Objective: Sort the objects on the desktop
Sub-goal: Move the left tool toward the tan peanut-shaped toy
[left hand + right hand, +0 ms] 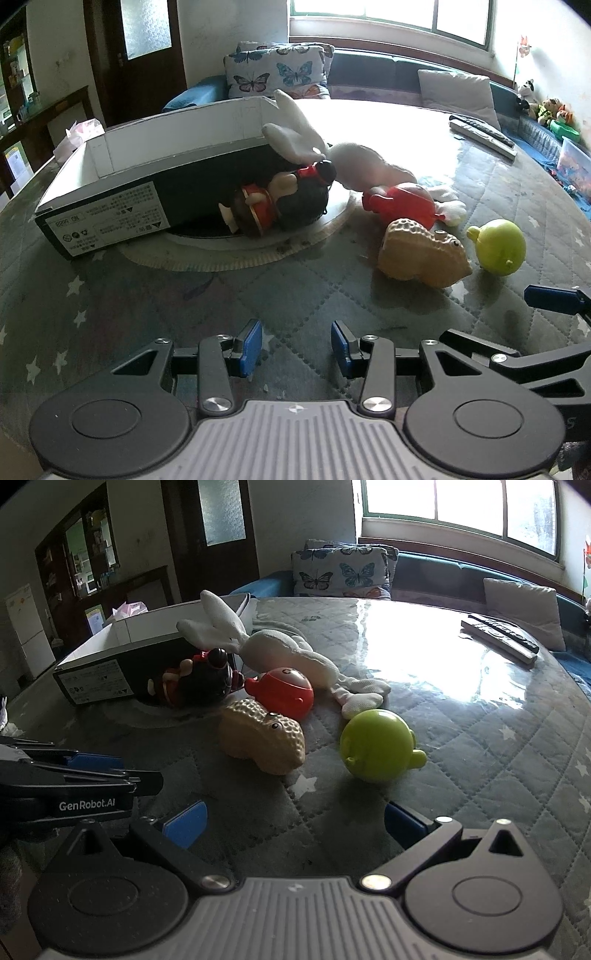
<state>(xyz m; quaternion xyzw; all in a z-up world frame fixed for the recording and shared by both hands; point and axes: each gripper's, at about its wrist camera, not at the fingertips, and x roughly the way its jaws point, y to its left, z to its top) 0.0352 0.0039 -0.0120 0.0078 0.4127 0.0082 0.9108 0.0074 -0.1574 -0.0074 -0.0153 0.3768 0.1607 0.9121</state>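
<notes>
The left gripper [296, 347] sits low, its two blue pads [249, 347] parted by a moderate gap with nothing between them. Its black linkage arms fold inward toward the grey ribbed body. The right gripper [295, 821] is spread much wider, its blue pads [186, 821] far apart and nothing between them either. Both point forward and slightly down, side by side and close to each other. In the left wrist view the right gripper's blue fingertip [552, 298] and black linkage reach in at the right edge. In the right wrist view the left gripper's side enters at the left edge, held level.
</notes>
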